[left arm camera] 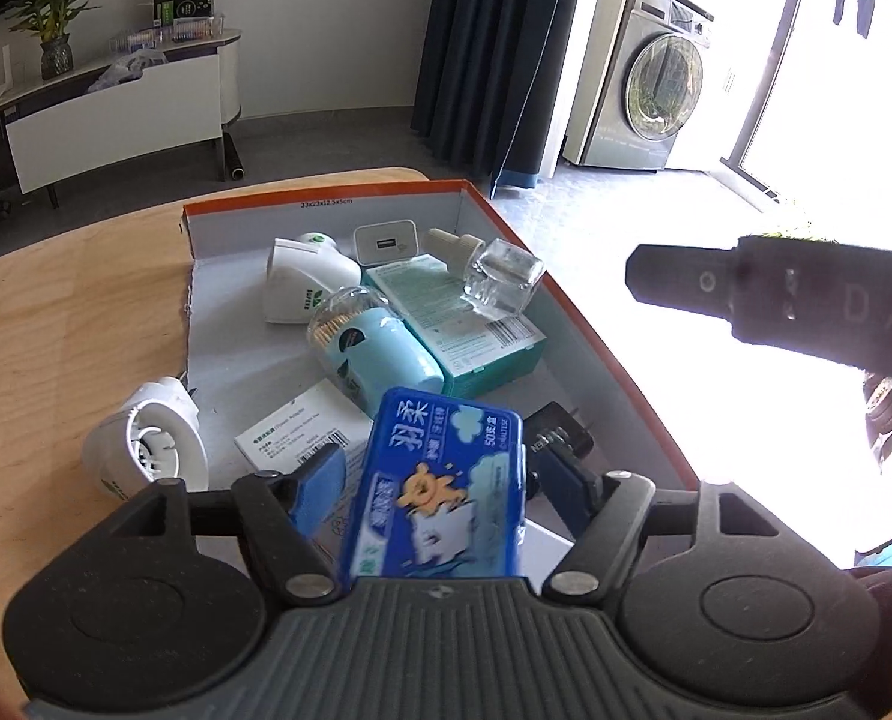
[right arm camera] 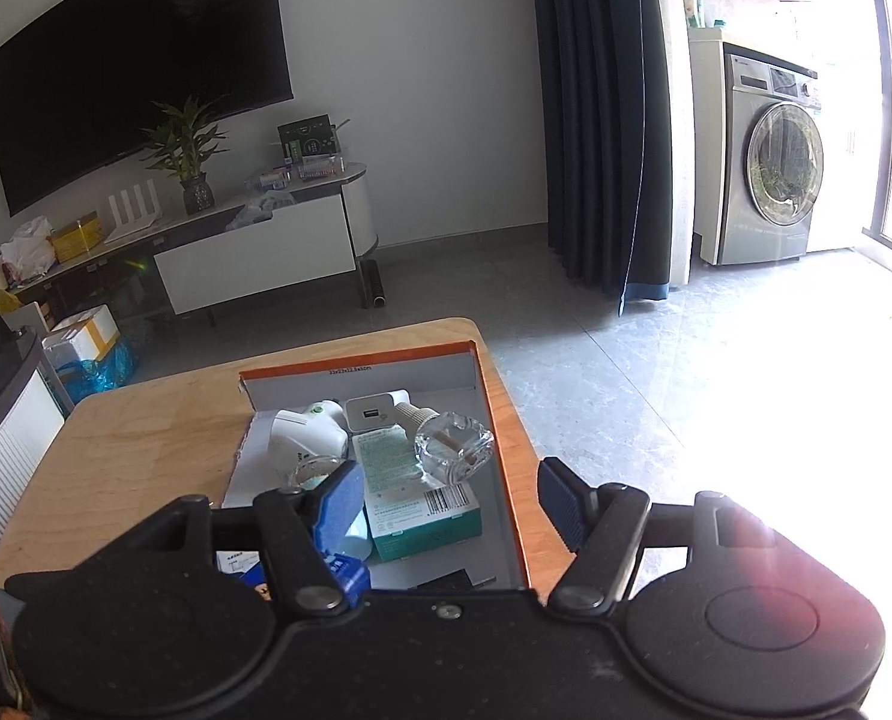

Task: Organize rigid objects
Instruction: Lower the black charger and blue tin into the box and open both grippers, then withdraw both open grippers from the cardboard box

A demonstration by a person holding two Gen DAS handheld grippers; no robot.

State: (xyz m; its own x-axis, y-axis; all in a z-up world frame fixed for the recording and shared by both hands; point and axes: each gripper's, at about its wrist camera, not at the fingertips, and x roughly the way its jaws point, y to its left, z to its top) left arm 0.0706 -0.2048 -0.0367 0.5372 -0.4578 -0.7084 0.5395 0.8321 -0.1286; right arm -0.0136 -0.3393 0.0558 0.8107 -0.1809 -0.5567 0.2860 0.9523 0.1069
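Hanging over the near end of the shoebox lid [left arm camera: 596, 336], the left hand-held gripper [left arm camera: 440, 474] had its jaws apart, one blue packet [left arm camera: 440, 480] standing between them with a gap showing on the right side; whether the left pad [left arm camera: 320, 492] touched it could not be told. The right hand-held gripper [right arm camera: 458, 501] was likewise spread and empty above the same lid's right wall. Inside the lid lay one white adapter box [left arm camera: 302, 426], one black plug [left arm camera: 560, 432], one pale blue toothpick jar [left arm camera: 374, 342] on its side, one teal carton [left arm camera: 476, 324], one clear glass bottle [left arm camera: 494, 276] resting tilted on that carton, one white plug-in device [left arm camera: 302, 282] and one white USB charger [left arm camera: 383, 243] against the far wall. A second white plug-in device [left arm camera: 146, 444] sat on the table [left arm camera: 74, 330] just outside the lid's left edge. Beyond the table stood one washing machine [right arm camera: 770, 168], one dark curtain [right arm camera: 596, 114], one potted plant [right arm camera: 188, 150] and one television [right arm camera: 134, 60].
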